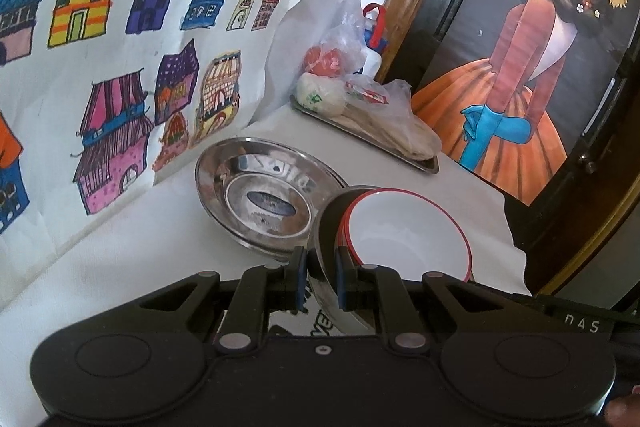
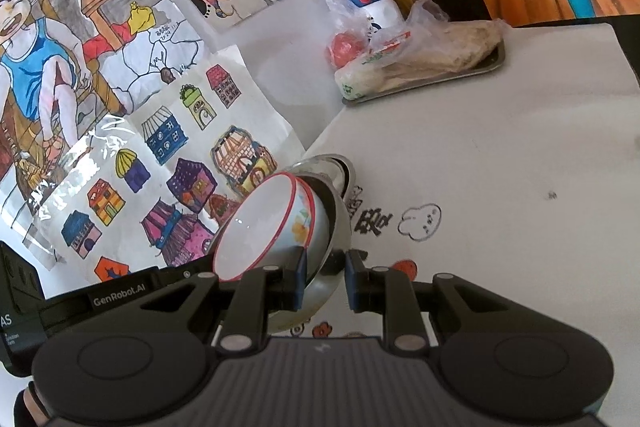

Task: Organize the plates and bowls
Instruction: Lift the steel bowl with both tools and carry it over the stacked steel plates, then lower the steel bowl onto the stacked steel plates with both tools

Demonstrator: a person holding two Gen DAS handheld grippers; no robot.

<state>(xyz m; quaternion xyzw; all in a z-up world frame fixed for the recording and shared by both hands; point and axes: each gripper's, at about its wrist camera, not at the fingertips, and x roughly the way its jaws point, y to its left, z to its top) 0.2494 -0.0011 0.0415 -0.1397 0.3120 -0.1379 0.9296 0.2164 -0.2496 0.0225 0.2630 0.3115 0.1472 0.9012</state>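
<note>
Left gripper (image 1: 322, 277): jaws clamped on the near wall of the steel bowl (image 1: 324, 227), one pad outside, one inside.
Right gripper (image 2: 324, 281): jaws pinching the steel bowl's (image 2: 334, 227) opposite wall; bowl tilted, lifted off the table.
Bowl count: one steel bowl; red-rimmed white bowls (image 1: 408, 229) nested in it, at least two rims showing, exact number unclear.
Plate count: steel plates (image 1: 264, 195) stacked on the white table (image 1: 400, 163) just beyond the bowls, likely two.
Tray (image 1: 428, 165): far end of table, holding plastic-bagged food (image 1: 400, 123).
Wall: children's drawings (image 1: 120, 67).
</note>
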